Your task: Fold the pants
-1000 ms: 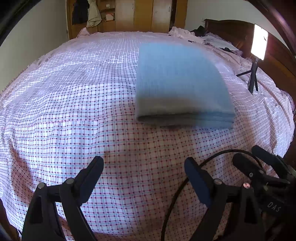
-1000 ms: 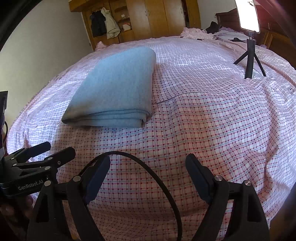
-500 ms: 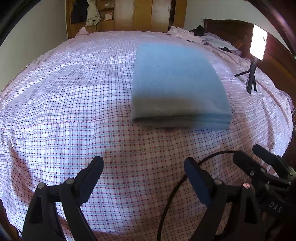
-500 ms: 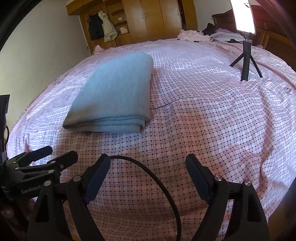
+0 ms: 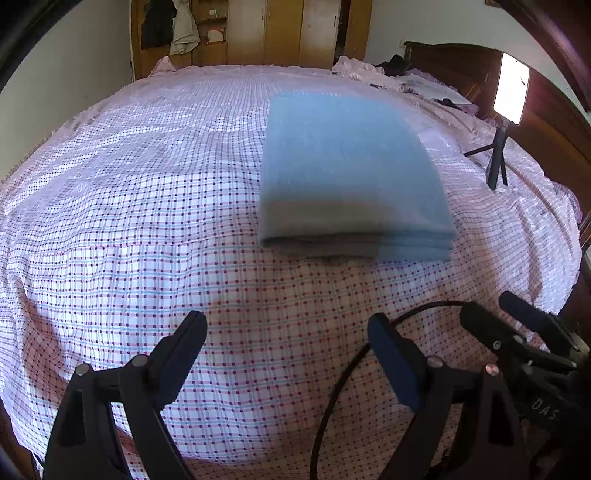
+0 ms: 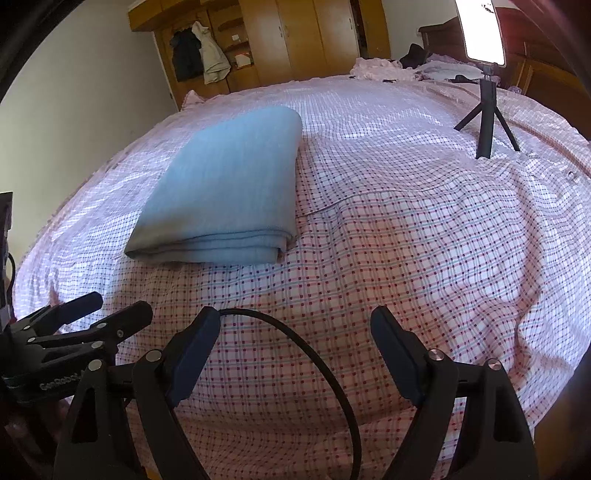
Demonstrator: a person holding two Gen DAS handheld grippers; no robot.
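I see the pants (image 5: 351,173) lying on the bed (image 5: 147,221). They are light blue and folded into a neat flat stack. The layered edge faces me. In the right view the pants (image 6: 229,192) sit to the left, with the rounded fold on their right side.

My left gripper (image 5: 286,332) is spread wide. It holds nothing. It hangs above the checked sheet, near the front edge of the bed, and is well apart from the pants. My right gripper (image 6: 295,328) is spread wide too and also holds nothing. It is over the sheet, well apart from the pants.

I can see each gripper from the other one's camera. The right one shows at the far right of the left view, and the left one at the far left of the right view. A black cable (image 6: 325,373) loops between the right fingers.

A small tripod (image 6: 485,122) stands on the bed to the right, with a bright light (image 6: 480,29) on top. Behind the bed is a wooden wardrobe (image 6: 295,40) with coats (image 6: 199,55) hanging in it.
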